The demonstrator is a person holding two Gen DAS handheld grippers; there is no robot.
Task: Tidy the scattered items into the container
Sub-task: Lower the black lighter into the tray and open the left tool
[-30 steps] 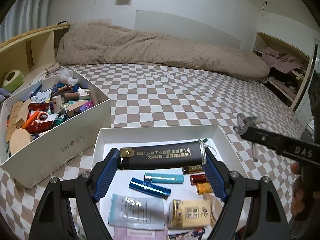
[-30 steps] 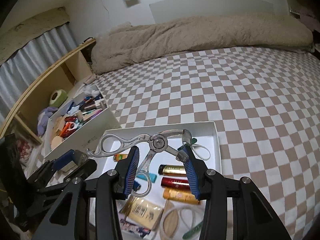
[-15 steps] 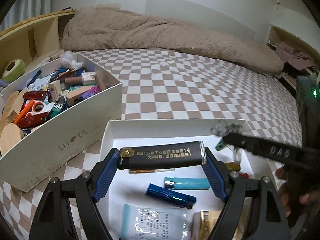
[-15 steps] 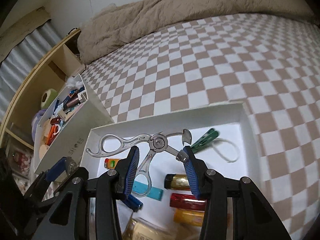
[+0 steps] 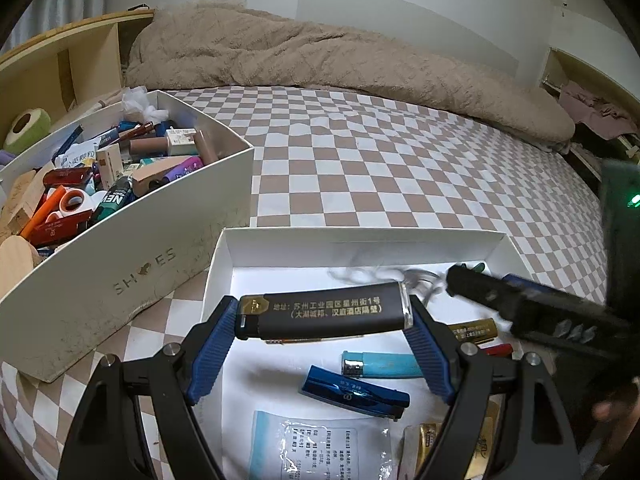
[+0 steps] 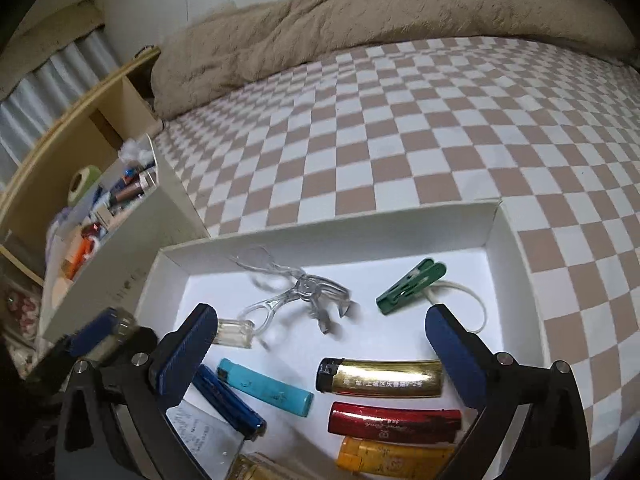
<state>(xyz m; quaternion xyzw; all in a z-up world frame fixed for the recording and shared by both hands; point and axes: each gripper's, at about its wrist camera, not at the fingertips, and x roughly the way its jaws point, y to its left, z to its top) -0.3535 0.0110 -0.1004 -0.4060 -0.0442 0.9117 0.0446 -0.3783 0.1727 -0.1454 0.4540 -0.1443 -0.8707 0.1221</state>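
My left gripper (image 5: 320,314) is shut on a black lighter (image 5: 328,308), held crosswise by its ends above the shallow white box (image 5: 360,238). In the right wrist view my right gripper (image 6: 322,320) has its jaws opening wide, with nothing between the pads. Just beyond them a clear eyelash curler (image 6: 304,292) lies blurred on the floor of the white box (image 6: 328,236), free of the fingers. The left wrist view shows the right gripper's finger (image 5: 520,304) reaching in from the right, over the blurred curler (image 5: 360,274).
The white box also holds a green clothes peg (image 6: 412,288), gold (image 6: 380,378), red (image 6: 394,420), turquoise (image 6: 266,388) and blue (image 6: 228,402) lighters and sachets. A full shoe box (image 5: 120,256) stands left of it on the checked bed. A beige duvet (image 5: 320,60) lies behind.
The right gripper has opened and let go of the clear curler, which has dropped into the white box. Both grippers have sunk closer to the box. The left still grips the black lighter.
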